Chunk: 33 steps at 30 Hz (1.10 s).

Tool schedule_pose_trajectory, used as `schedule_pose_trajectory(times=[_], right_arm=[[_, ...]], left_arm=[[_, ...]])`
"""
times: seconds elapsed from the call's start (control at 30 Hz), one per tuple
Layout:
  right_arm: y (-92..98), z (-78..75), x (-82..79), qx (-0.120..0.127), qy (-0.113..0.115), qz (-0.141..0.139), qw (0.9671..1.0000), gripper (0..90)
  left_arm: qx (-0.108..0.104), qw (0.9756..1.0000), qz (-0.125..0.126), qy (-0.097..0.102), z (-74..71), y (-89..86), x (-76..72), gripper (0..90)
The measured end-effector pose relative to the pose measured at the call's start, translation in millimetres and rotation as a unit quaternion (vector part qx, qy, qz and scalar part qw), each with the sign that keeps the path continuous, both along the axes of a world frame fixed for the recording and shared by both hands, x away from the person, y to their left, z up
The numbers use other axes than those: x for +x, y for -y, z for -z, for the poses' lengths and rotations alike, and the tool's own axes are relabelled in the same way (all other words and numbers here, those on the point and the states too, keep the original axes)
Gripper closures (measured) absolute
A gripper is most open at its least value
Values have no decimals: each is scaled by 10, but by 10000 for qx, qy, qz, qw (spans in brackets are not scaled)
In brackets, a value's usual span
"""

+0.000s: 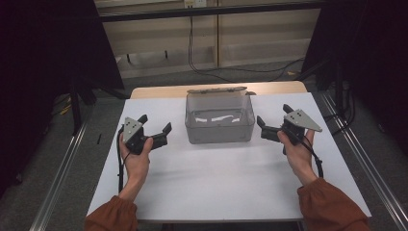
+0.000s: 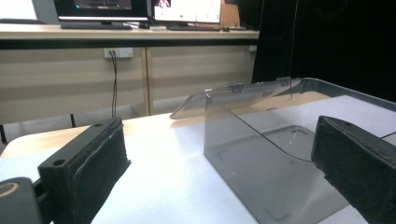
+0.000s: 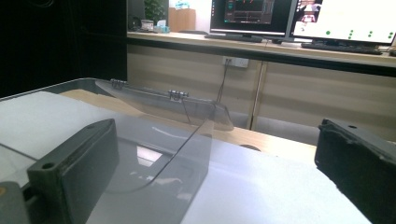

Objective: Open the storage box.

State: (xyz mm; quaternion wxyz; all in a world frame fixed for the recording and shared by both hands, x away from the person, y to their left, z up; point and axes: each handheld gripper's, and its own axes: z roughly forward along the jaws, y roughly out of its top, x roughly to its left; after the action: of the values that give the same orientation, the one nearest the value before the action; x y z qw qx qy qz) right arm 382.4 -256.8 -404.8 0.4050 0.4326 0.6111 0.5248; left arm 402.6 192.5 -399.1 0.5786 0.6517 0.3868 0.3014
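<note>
A clear grey plastic box [image 1: 220, 118] stands at the middle back of the white table top [image 1: 221, 178], its hinged lid [image 1: 216, 90] swung back behind it. Nothing lies inside it. My left gripper [image 1: 155, 126] is held just left of the box, open, jaws empty. My right gripper [image 1: 273, 118] hovers just right of it, also open and empty. In the left gripper view the box [image 2: 261, 154] sits ahead and to the right, between the jaws. The right gripper view has the box [image 3: 140, 158] ahead on the left, its lid [image 3: 168, 105] leaning back.
The white sheet covers a wooden table whose edge [image 1: 159, 91] shows at the back. Metal rails [image 1: 62, 168] run along the floor on both sides. A cabinet with cables [image 1: 192, 48] stands behind the table; monitors [image 3: 327, 21] sit on a far counter.
</note>
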Motion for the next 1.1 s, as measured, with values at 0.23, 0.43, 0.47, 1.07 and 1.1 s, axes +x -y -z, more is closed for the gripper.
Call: schedule_pose_trajectory(times=[0.23, 0.43, 0.47, 1.07, 1.1], right_arm=[[46, 44, -188, -75, 10, 17, 10000, 0], [78, 83, -325, -28, 15, 48, 10000, 0], [82, 88, -344, -28, 23, 57, 10000, 0], [206, 206, -685, 74, 45, 283, 9996, 0], [212, 212, -702, 66, 45, 266, 9996, 0]], left_arm=[[39, 10000, 13, -57, 45, -21, -178, 33], [152, 9998, 62, -134, 124, 5, -283, 33], [134, 9998, 51, -158, 132, 3, -292, 33], [-9, 9995, -142, -285, 229, -177, -574, 33], [25, 9995, -131, -280, 230, -186, -589, 33]])
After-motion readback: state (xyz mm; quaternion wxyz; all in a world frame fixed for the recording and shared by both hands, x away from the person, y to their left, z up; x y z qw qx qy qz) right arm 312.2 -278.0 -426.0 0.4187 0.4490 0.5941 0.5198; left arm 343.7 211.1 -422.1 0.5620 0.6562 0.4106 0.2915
